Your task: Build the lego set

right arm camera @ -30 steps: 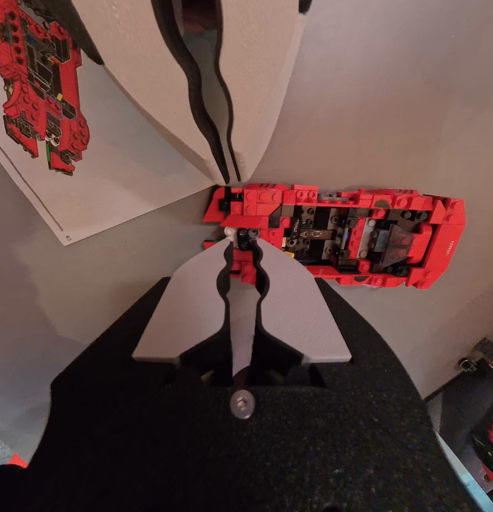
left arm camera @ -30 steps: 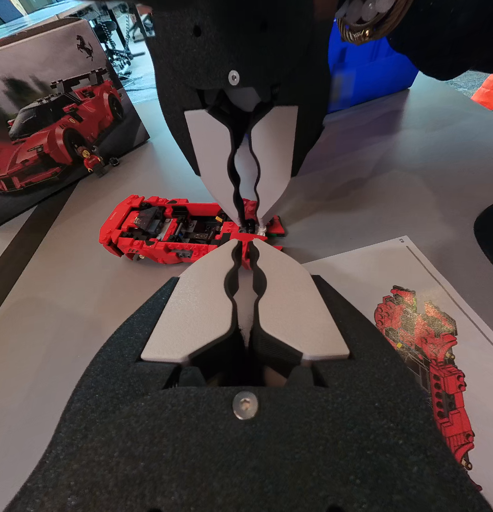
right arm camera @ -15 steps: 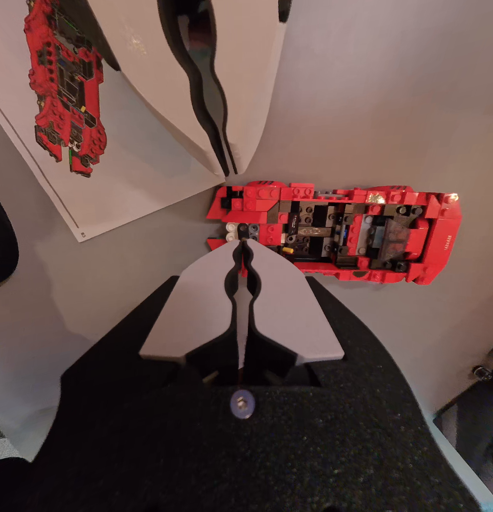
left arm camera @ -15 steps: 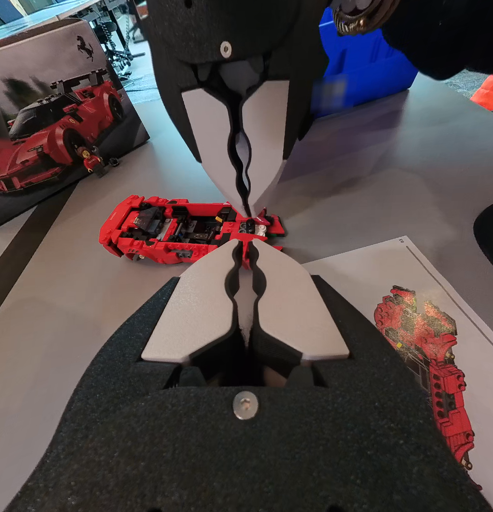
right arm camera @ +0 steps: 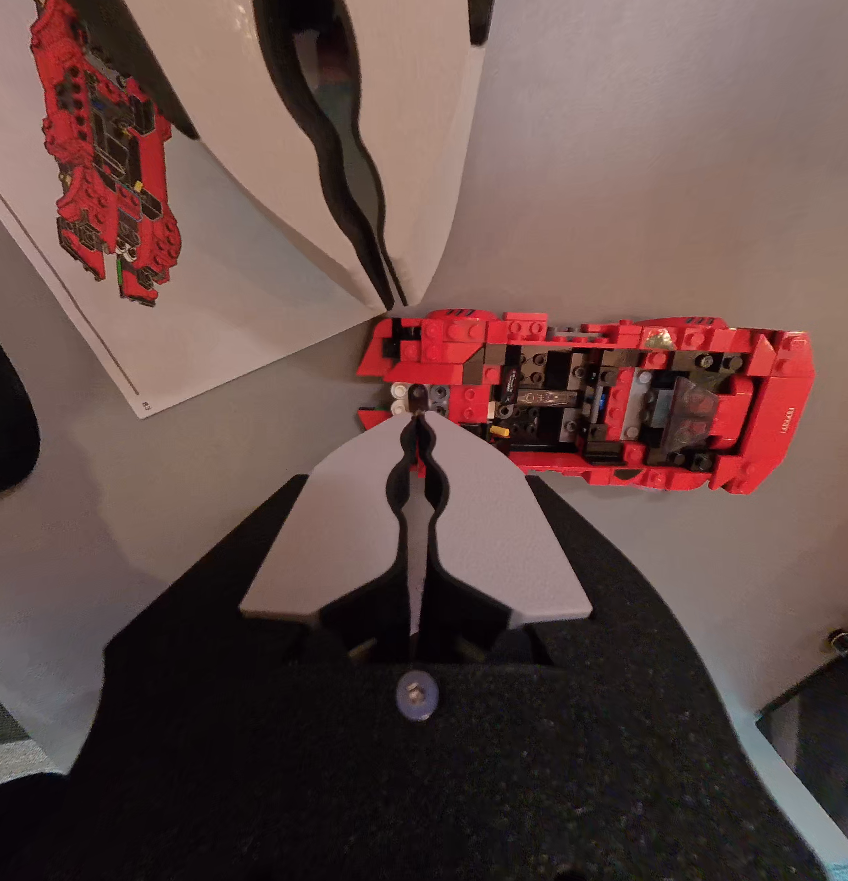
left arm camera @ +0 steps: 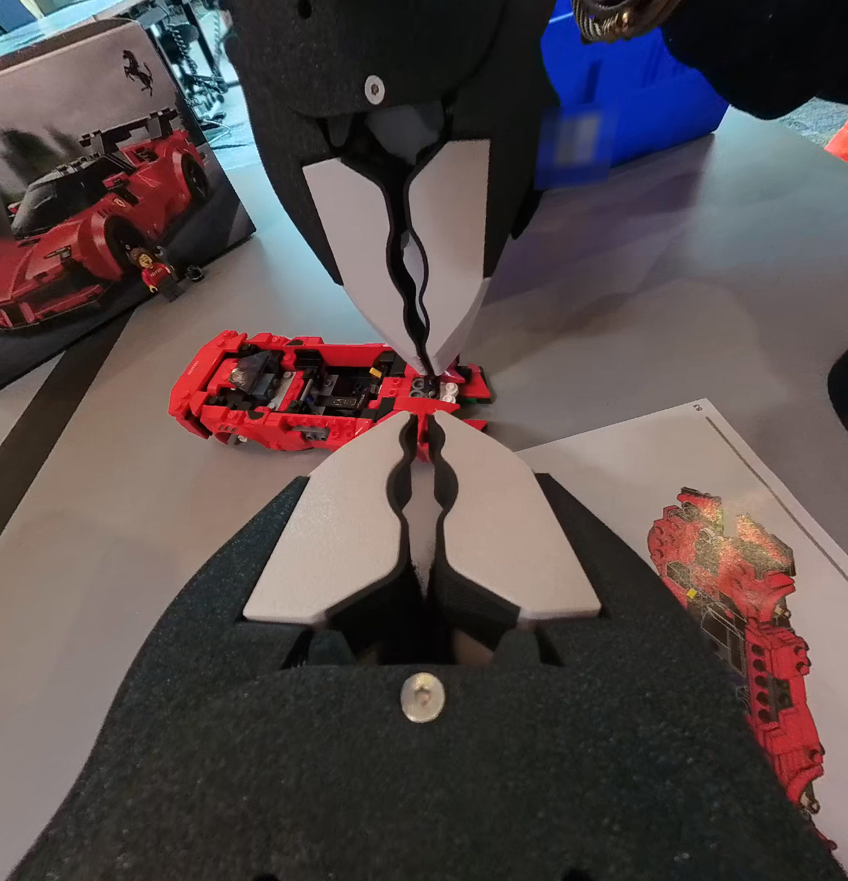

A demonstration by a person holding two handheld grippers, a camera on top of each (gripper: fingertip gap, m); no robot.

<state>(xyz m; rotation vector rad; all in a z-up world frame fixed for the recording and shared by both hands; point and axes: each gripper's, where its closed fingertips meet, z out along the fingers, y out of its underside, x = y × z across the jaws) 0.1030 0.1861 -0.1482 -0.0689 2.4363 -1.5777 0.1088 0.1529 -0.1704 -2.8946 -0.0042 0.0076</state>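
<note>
Pinching car (left arm camera: 317, 391) rear edge, left gripper (left arm camera: 423, 419) closed; right gripper (right arm camera: 416, 415) clamps small dark piece (right arm camera: 417, 396) above it

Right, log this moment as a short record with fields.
car: red Lego, partly built, roof off, on grey table
left gripper: nearly closed, tips at car's near edge
right gripper: closed, tips at small dark piece on car's end
instruction page: flat beside that end
box: behind car

A smooth pale grey table (left arm camera: 650, 267) fills the scene; a bright blue plastic bin (left arm camera: 641, 90) stands at its far edge.
</note>
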